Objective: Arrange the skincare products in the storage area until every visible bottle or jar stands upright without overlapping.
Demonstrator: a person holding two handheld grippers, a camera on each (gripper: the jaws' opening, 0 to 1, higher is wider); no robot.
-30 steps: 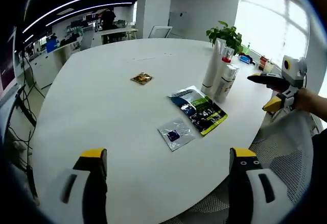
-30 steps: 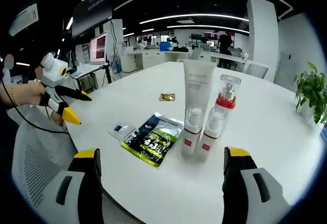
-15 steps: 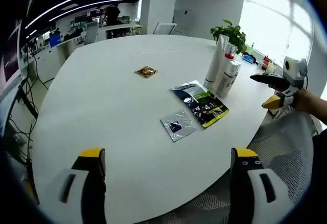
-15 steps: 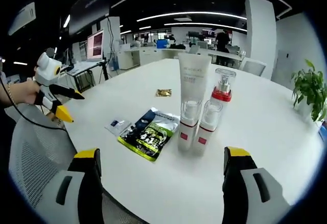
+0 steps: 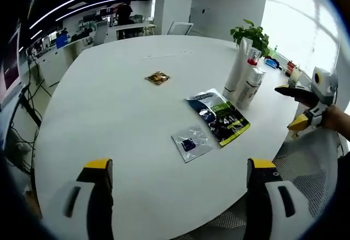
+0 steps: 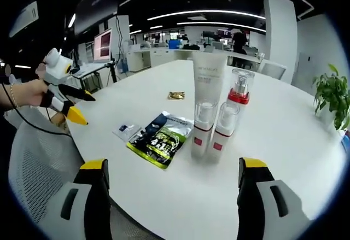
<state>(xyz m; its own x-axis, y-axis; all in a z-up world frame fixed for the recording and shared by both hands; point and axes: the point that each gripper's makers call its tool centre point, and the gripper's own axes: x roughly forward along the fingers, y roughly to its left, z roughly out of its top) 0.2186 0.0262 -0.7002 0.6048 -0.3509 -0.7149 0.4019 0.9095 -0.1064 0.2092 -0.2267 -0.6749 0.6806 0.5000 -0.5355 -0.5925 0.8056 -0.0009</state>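
Observation:
A tall white tube (image 6: 208, 81) stands upright on the white table (image 6: 273, 158), with two small clear-capped bottles (image 6: 201, 130) (image 6: 222, 135) in front of it and a red-collared pump bottle (image 6: 239, 95) beside it. The same cluster (image 5: 245, 78) stands at the table's right edge in the left gripper view. My right gripper (image 6: 170, 202) is open, near the edge in front of the bottles, holding nothing. My left gripper (image 5: 178, 196) is open over the near table edge, far from them. The left gripper (image 6: 68, 95) also appears at the left of the right gripper view, and the right gripper (image 5: 306, 106) at the right of the left gripper view.
A green-and-black sachet (image 5: 220, 117) and a small clear packet (image 5: 190, 143) lie flat mid-table. A gold wrapper (image 5: 157, 78) lies farther back. A potted plant (image 5: 251, 34) stands behind the bottles. Mesh chairs (image 6: 38, 158) sit at the table's edge.
Both views have shifted slightly with the hands. The bottles, sachet and packets stay where they were. Both grippers remain open.

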